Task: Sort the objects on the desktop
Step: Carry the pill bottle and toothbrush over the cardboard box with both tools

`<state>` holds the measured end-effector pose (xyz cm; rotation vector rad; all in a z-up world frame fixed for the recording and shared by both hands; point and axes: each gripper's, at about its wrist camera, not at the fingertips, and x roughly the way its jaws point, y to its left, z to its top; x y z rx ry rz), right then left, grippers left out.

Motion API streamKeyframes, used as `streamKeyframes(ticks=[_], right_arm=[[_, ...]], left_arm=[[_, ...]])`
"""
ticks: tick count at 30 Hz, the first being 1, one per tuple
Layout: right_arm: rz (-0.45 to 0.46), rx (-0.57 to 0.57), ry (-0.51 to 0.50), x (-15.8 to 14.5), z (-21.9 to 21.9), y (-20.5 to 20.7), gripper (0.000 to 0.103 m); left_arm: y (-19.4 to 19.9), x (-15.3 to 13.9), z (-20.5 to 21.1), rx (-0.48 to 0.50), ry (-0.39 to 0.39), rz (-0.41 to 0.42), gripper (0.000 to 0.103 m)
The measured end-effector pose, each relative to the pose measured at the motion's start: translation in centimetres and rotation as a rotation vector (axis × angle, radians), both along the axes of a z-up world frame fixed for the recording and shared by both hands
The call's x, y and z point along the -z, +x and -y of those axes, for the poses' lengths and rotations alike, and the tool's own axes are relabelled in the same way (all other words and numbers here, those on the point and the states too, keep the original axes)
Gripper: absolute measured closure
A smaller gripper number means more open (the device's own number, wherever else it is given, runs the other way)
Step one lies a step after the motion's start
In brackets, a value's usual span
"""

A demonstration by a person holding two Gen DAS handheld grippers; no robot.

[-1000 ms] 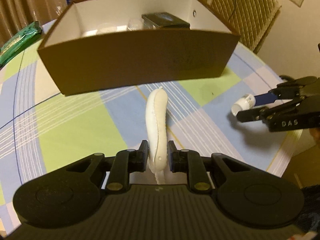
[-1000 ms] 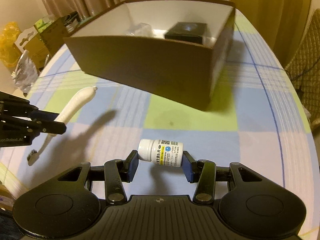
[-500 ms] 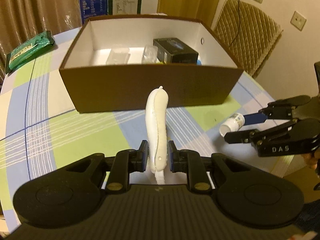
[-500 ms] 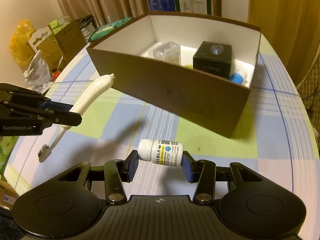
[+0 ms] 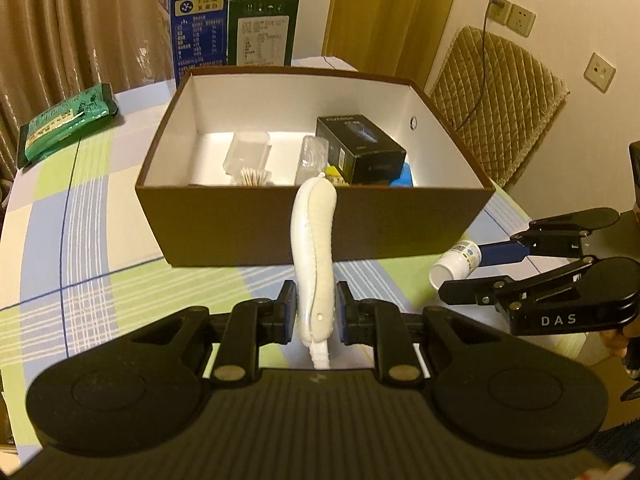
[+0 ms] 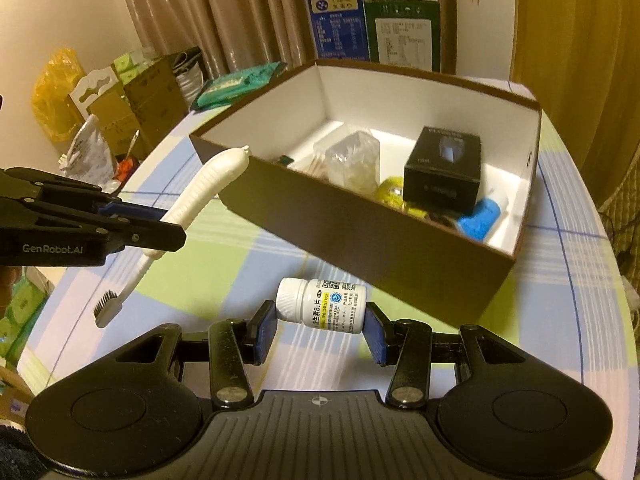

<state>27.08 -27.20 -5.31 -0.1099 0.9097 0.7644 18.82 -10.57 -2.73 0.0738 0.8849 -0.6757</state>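
Note:
My left gripper [image 5: 316,312] is shut on a white toothbrush [image 5: 314,248], held above the table in front of the brown box [image 5: 260,224]; its handle tip points at the box's near wall. In the right wrist view the toothbrush [image 6: 200,192] hangs bristles down from the left gripper [image 6: 160,228]. My right gripper [image 6: 320,330] is shut on a white pill bottle [image 6: 324,304], held sideways above the table before the box [image 6: 360,240]. The bottle [image 5: 456,264] also shows in the left wrist view, in the right gripper [image 5: 464,276].
The box holds a black carton [image 5: 360,148], clear plastic cases [image 5: 248,156], a yellow thing [image 6: 392,192] and a blue thing [image 6: 480,216]. A green packet [image 5: 64,124] lies at the table's far left. Two tall cartons [image 5: 256,28] stand behind the box. A chair [image 5: 496,108] is at right.
Both grippers have risen with their objects, so the box interior now shows from above. Both grips are unchanged.

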Motion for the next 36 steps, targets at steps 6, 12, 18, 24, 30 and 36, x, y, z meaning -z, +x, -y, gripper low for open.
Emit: streamKeyframes(ticks=[6,12,18,24,30,36], right_arm=[[0.025,-0.016,0.007,-0.9,-0.6,0.7,0.059],[0.048,-0.033,0.018,-1.8,-1.2,2.1,0.059],[0.068,-0.035,0.046,-3.0,-1.8,4.2,0.059],[0.108,-0.031,0.068,-4.5,-2.4,7.2,0.059],[0.136,-0.021,0.078,-5.7,-2.8,10.4,0.059],[0.157,-0.026,0.060,-6.0,-3.4,13.3,0.059]], left_arm=[[1.3,-0.7,0.0,-0.009,-0.015,0.014,0.087],[2.9,-1.6,0.5,-0.012,-0.038,0.038,0.087],[4.7,-2.7,1.3,-0.014,-0.058,0.068,0.087],[7.6,-4.0,2.2,-0.027,-0.080,0.106,0.087],[10.4,-4.7,3.4,-0.029,-0.079,0.126,0.087],[13.1,-4.4,4.4,-0.035,-0.062,0.134,0.087]])
